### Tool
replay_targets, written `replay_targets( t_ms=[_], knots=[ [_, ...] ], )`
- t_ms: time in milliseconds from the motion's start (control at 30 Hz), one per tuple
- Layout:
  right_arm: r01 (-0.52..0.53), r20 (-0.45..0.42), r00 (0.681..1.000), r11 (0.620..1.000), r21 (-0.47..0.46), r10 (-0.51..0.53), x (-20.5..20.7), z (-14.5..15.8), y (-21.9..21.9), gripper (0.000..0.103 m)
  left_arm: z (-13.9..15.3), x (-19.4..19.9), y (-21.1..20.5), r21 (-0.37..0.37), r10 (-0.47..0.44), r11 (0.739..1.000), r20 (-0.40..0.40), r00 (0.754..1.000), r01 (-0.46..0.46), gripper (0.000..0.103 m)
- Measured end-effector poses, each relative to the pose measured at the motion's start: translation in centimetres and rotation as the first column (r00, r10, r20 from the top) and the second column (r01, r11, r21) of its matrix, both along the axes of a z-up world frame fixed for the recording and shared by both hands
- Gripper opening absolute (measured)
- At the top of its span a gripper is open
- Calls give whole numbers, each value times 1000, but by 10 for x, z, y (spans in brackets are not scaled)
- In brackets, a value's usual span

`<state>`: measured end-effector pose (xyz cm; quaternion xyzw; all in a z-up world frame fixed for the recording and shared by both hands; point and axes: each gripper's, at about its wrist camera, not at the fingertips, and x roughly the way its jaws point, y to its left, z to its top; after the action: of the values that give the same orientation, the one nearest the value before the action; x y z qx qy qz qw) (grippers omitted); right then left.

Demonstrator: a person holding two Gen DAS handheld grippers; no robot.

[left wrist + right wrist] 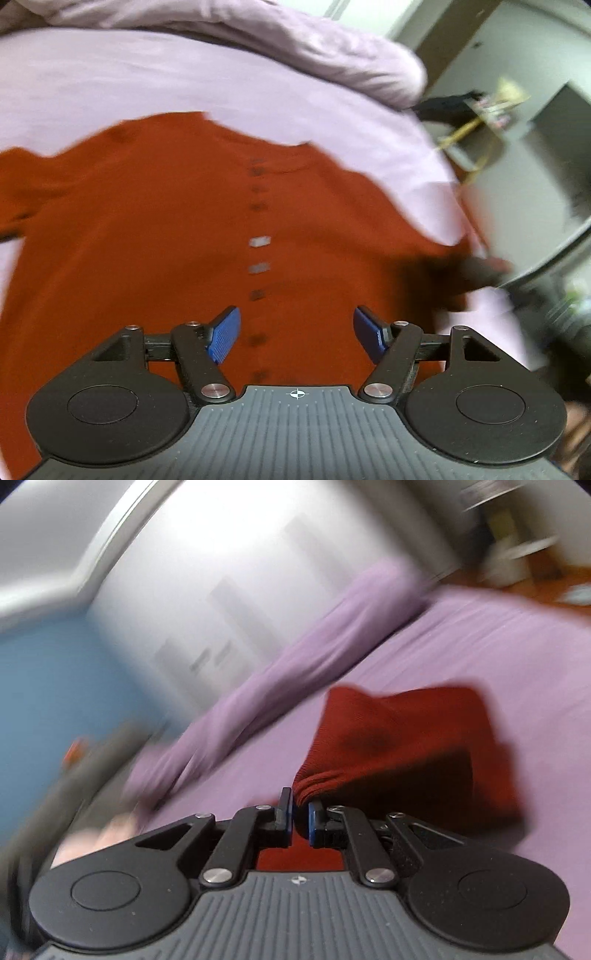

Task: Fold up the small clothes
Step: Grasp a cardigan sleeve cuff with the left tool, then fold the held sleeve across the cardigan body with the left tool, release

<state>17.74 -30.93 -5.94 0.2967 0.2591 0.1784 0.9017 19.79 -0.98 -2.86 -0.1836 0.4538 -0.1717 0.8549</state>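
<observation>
The left gripper point(296, 334) hangs with its two blue-padded fingers point(224, 338) spread wide apart, nothing between them, pointing forward and down. The right gripper point(300, 812) has its fingers drawn nearly together, pinching a bunched fold of red cloth point(402, 746) between the blue pads point(314, 821); it is held low and tilted. Both views are smeared with motion blur. A pale blur at the lower left of the right view may be the person's hand point(96, 840), though it is too smeared to tell.
</observation>
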Motion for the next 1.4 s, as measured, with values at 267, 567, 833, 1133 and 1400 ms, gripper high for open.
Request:
replay_targets(
  t_ms=[267,567,833,1133,1400],
  knots=[
    [100,-201,977,990,97,-79,-24,-54,0,16,-48,50,3,-183,-18,983,-180,983,-15,62],
    [121,-222,970,989,83,-100,-28,-63,-21,17,-56,30,62,-136,186,967,-199,962,-215,52],
    [101,-243,967,990,102,-73,-24,-69,-7,17,-84,57,88,-243,220,925,-284,933,-292,34],
    [176,-261,952,983,41,-160,4,-63,-19,23,-27,102,77,-148,169,973,-71,983,-178,12],
    [278,-274,929,958,75,-248,54,-62,-25,42,3,136,104,142,213,963,117,970,-228,12]
  ],
)
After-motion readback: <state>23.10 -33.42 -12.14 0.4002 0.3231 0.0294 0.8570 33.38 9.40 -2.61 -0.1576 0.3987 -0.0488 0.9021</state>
